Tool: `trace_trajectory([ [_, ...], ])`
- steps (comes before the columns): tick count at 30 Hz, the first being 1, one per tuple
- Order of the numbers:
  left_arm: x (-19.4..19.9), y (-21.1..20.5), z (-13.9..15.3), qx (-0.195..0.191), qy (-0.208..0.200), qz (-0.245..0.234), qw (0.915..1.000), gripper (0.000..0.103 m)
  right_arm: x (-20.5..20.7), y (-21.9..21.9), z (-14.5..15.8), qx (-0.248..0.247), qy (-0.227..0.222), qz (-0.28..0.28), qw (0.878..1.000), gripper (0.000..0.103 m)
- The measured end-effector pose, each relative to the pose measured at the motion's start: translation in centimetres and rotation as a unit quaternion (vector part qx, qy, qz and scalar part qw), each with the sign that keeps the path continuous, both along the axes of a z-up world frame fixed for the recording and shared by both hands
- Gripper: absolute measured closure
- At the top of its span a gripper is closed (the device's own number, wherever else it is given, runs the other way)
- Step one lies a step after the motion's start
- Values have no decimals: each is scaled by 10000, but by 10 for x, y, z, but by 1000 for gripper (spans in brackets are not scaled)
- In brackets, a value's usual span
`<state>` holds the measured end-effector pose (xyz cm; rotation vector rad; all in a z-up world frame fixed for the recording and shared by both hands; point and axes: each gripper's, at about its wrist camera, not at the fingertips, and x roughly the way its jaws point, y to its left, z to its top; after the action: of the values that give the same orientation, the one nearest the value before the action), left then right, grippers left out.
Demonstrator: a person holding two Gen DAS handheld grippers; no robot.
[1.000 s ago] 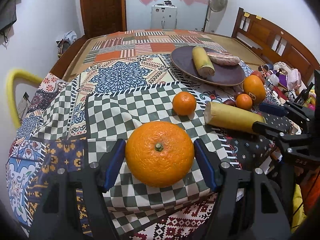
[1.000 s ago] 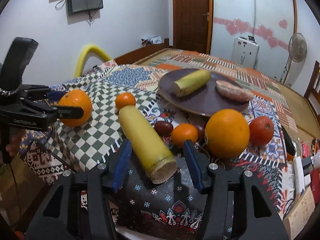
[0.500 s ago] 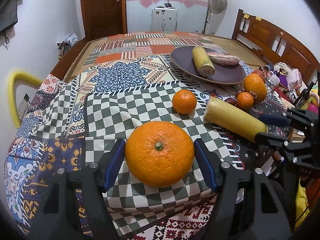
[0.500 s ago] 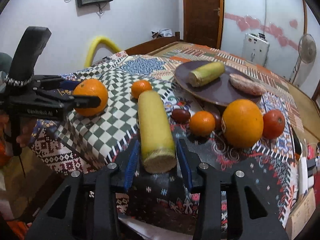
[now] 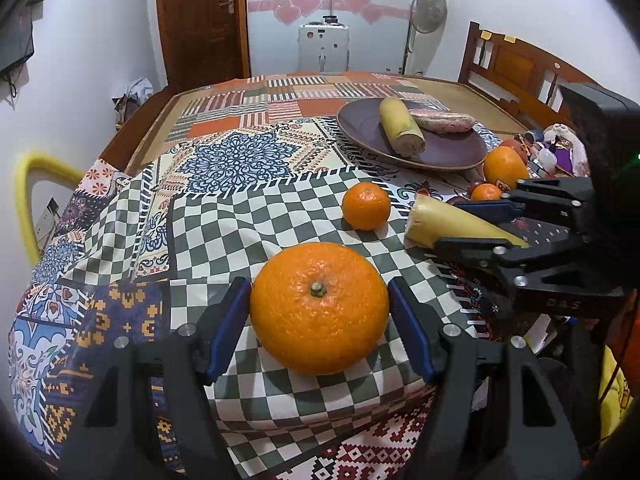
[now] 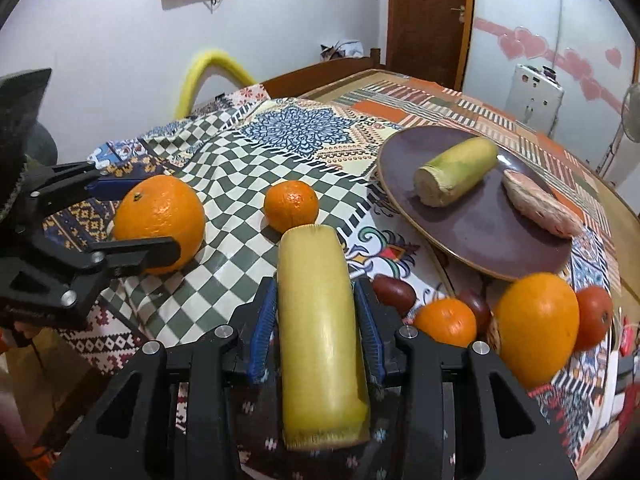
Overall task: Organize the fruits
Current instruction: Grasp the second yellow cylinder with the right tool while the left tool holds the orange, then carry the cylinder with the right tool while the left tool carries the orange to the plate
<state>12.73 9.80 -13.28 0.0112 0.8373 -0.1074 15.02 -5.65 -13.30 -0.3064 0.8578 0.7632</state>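
Left gripper clamps big orange w/ both blue pads, on checkered cloth. Right gripper closed on yellow cane piece, lying lengthwise btw jaws. Small tangerine just beyond cane tip. Brown plate farther right holds another cane piece + pinkish root.

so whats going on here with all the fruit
A person is sorting fruit on a patterned cloth with two handheld grippers. The left gripper has its fingers around a big orange, closed or nearly closed on it. The right gripper is shut on a yellow cane piece lying on the cloth. A brown plate already holds another cane piece and a pinkish sweet potato. More oranges wait beside the plate.
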Motion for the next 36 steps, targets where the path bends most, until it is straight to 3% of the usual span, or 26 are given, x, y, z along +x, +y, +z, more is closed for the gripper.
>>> trace_trajectory([
  [6,0,3,0,-101,-41,69,9999,34,0,2,2,47,-57,-7,10000,67],
  [13,-1,1,3,-92,-87,118,9999,34,-4,-14,20,439,-230,-239,9985,67],
  [36,26,-30,66,-97,-887,-22,9960,34,6,-64,79,1061,-1022,-851,9854,68],
])
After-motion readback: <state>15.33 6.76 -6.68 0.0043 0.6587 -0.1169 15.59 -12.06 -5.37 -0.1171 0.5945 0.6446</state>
